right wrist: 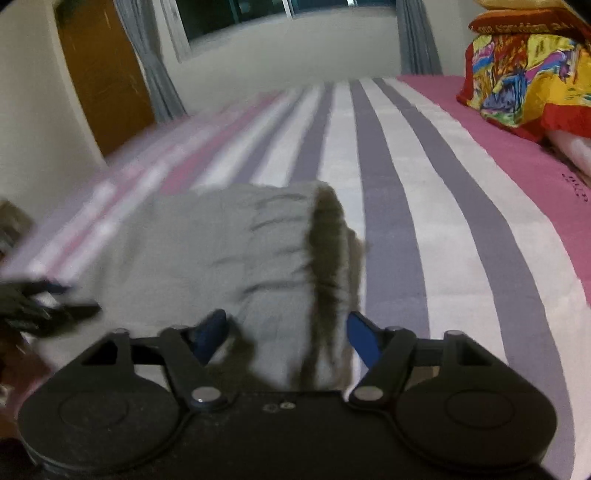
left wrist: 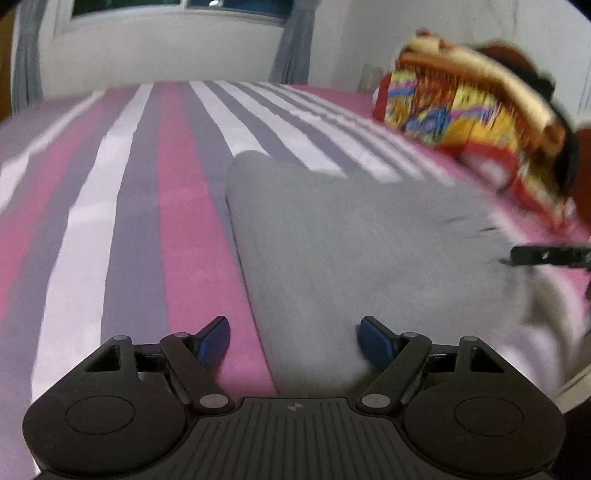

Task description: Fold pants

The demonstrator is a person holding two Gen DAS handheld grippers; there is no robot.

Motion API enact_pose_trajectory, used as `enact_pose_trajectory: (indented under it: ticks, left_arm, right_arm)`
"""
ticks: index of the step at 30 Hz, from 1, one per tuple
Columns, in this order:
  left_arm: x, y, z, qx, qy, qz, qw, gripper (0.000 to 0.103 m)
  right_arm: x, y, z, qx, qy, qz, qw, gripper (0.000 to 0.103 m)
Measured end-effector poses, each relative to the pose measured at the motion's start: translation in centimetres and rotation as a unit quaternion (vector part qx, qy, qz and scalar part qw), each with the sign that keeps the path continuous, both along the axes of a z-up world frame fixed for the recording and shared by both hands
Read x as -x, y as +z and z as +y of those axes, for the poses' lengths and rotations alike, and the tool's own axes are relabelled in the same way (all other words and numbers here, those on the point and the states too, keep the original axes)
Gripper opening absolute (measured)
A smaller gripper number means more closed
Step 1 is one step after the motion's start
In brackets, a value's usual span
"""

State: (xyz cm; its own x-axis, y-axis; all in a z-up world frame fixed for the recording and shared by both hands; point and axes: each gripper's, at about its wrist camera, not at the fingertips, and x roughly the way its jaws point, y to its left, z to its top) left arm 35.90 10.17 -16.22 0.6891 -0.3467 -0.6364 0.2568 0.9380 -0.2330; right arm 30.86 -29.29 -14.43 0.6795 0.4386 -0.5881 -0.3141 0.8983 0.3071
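Grey pants [left wrist: 351, 236] lie on the striped bedsheet [left wrist: 177, 221], and they are our landmark here. In the left wrist view they sit as a flat, folded slab with a rounded far corner, on the pink and grey stripes.

Left gripper [left wrist: 293, 341] hovers at the near edge of the pants, its blue pads spread wide. One pad [left wrist: 214, 341] is over the pink stripe just off the pants' side edge, the other [left wrist: 375, 341] over the grey cloth itself. Nothing is pinched between them.

Right gripper [right wrist: 284, 339] sits at the pants' other end, where the gathered waistband [right wrist: 328, 266] stands up as a dark ruffled ridge. Its blue fingers [right wrist: 360, 339] stand apart with the cloth bunched between them; the blur makes it hard to say whether the pads actually press the fabric, though it looks like they do not.

Beyond the pants, at the pink end of the sheet, a stack of bright yellow-and-red printed bedding [right wrist: 528, 77] is piled up. Farther still past the pants, grey curtains [right wrist: 147, 70] frame a window [right wrist: 277, 18], with a brown wooden door [right wrist: 103, 74] beside them. No containers are in sight.

From the left wrist view, the other gripper's black tip [left wrist: 550, 256] pokes in at the pants' far side.
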Motion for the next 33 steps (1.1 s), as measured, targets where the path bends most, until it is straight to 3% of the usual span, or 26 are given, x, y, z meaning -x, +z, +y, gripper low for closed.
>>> enact_pose_trajectory:
  ticks: [2, 5, 8, 10, 13, 15, 17, 20, 25, 28, 31, 33]
  left_arm:
    - [-0.2, 0.0, 2.0, 0.076, -0.008, 0.007, 0.9970, 0.077]
    - [-2.2, -1.1, 4.6, 0.191, -0.022, 0.051, 0.9800, 0.077]
    - [-4.4, -3.2, 5.5, 0.232, -0.035, 0.108, 0.9660, 0.077]
    - [-5.1, -4.6, 6.0, 0.268, -0.047, 0.124, 0.9542, 0.072]
    - [-6.4, -6.4, 6.7, 0.311, -0.051, 0.140, 0.9385, 0.055]
    - [-6.7, -8.1, 6.6, 0.336, -0.047, 0.148, 0.9290, 0.040]
    - [-7.2, -9.4, 6.6, 0.364, -0.051, 0.150, 0.9177, 0.036]
    - [-7.6, -10.3, 5.5, 0.383, -0.070, 0.146, 0.9094, 0.035]
    - [-8.6, -10.8, 4.6, 0.391, -0.088, 0.138, 0.9056, 0.034]
    - [-8.7, -10.1, 4.3, 0.373, -0.080, 0.126, 0.9157, 0.027]
    - [-8.3, -8.2, 3.8, 0.333, -0.070, 0.103, 0.9346, 0.026]
    - [-8.2, -6.9, 4.2, 0.349, -0.070, 0.084, 0.9307, 0.026]
  right_arm:
    - [-0.2, 0.3, -1.6, -0.050, 0.004, 0.013, 0.999, 0.048]
    - [-2.5, -0.8, -4.2, -0.111, -0.018, 0.067, 0.991, 0.054]
    - [-4.1, -2.6, -6.0, -0.159, -0.026, 0.106, 0.981, 0.062]
    - [-4.9, -4.1, -6.9, -0.195, -0.022, 0.136, 0.971, 0.066]
    - [-5.9, -6.3, -7.6, -0.252, 0.002, 0.171, 0.952, 0.068]
    - [-6.6, -7.2, -7.4, -0.267, 0.018, 0.177, 0.947, 0.066]
    - [-7.6, -8.0, -7.1, -0.279, 0.034, 0.180, 0.943, 0.065]
    - [-9.4, -8.6, -6.4, -0.291, 0.065, 0.182, 0.937, 0.065]
    - [-11.1, -8.8, -5.4, -0.286, 0.093, 0.176, 0.937, 0.056]
    - [-11.1, -8.1, -4.7, -0.267, 0.086, 0.170, 0.945, 0.046]
    - [-10.4, -5.5, -3.6, -0.260, 0.094, 0.153, 0.949, 0.043]
    - [-10.8, -3.2, -2.7, -0.246, 0.116, 0.137, 0.953, 0.042]
